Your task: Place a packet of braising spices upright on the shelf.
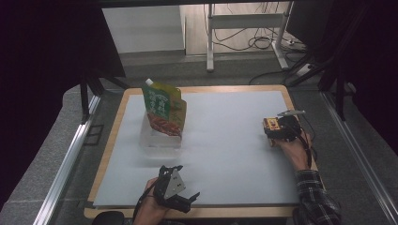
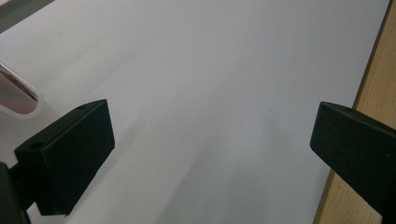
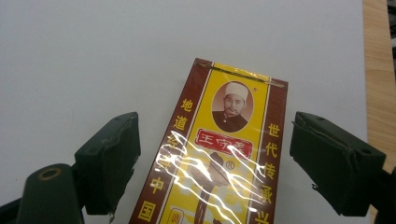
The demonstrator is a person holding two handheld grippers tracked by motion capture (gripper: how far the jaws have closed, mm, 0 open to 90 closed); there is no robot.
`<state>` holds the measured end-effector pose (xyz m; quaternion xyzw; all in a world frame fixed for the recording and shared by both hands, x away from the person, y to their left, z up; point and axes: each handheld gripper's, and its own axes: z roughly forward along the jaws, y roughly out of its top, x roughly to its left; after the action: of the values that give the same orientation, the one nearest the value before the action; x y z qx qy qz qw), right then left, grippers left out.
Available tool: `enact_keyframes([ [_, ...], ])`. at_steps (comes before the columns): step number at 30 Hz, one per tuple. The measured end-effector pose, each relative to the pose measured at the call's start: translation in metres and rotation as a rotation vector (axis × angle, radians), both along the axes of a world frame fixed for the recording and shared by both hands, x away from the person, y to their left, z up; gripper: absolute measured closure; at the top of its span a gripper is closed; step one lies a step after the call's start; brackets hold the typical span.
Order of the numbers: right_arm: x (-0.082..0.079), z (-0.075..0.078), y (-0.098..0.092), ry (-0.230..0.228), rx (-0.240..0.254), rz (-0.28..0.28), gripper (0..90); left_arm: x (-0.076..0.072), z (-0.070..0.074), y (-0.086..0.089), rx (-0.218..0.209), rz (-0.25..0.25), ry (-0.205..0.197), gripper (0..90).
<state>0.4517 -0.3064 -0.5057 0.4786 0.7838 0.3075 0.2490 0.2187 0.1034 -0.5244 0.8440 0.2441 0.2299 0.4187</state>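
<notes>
At the table's right side, the yellow box (image 3: 219, 158) is straddled by the wide-open right gripper (image 3: 215, 163), not yet gripped; the left gripper (image 2: 210, 158) is held open and empty, the clear tray (image 1: 159, 138) with its pouch (image 1: 164, 110) well apart.

Two claws are out: the left claw (image 1: 185, 199) at the near edge, the right claw (image 1: 272, 133) over at the right. One box (image 1: 271, 124), yellow and maroon, sits between the right claw's jaws. One pouch (image 1: 163, 108), green and orange, stands far left of the middle in one clear tray (image 1: 158, 143). One counter (image 1: 234, 136) carries it all, with one white sheet over its wooden top. Two hands, one sleeve (image 1: 315, 197), plaid, at the near right.
</notes>
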Motion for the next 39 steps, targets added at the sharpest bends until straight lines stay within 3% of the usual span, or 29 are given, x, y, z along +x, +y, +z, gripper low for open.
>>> enact_keyframes([
  [8,0.002,-0.006,0.000,0.031,-0.018,-0.019,17.5,0.000,0.000,0.000,0.002,-0.001,-0.001,0.0],
  [17,0.003,-0.006,-0.001,0.059,-0.006,-0.031,22.5,0.000,0.000,0.000,0.004,-0.001,-0.003,0.0],
  [21,0.002,-0.004,-0.001,0.075,-0.004,-0.047,31.5,0.000,0.000,0.000,0.002,-0.002,-0.004,0.0],
  [29,0.003,-0.001,0.001,0.100,-0.009,-0.063,32.2,0.000,0.000,0.000,-0.001,-0.001,-0.004,0.0],
  [34,0.001,0.003,0.000,0.072,0.000,-0.054,32.3,0.000,0.000,0.000,0.000,-0.002,-0.006,0.0],
  [39,-0.004,0.011,0.002,0.050,0.017,-0.009,32.3,0.000,0.001,0.000,-0.001,0.000,-0.007,0.0],
])
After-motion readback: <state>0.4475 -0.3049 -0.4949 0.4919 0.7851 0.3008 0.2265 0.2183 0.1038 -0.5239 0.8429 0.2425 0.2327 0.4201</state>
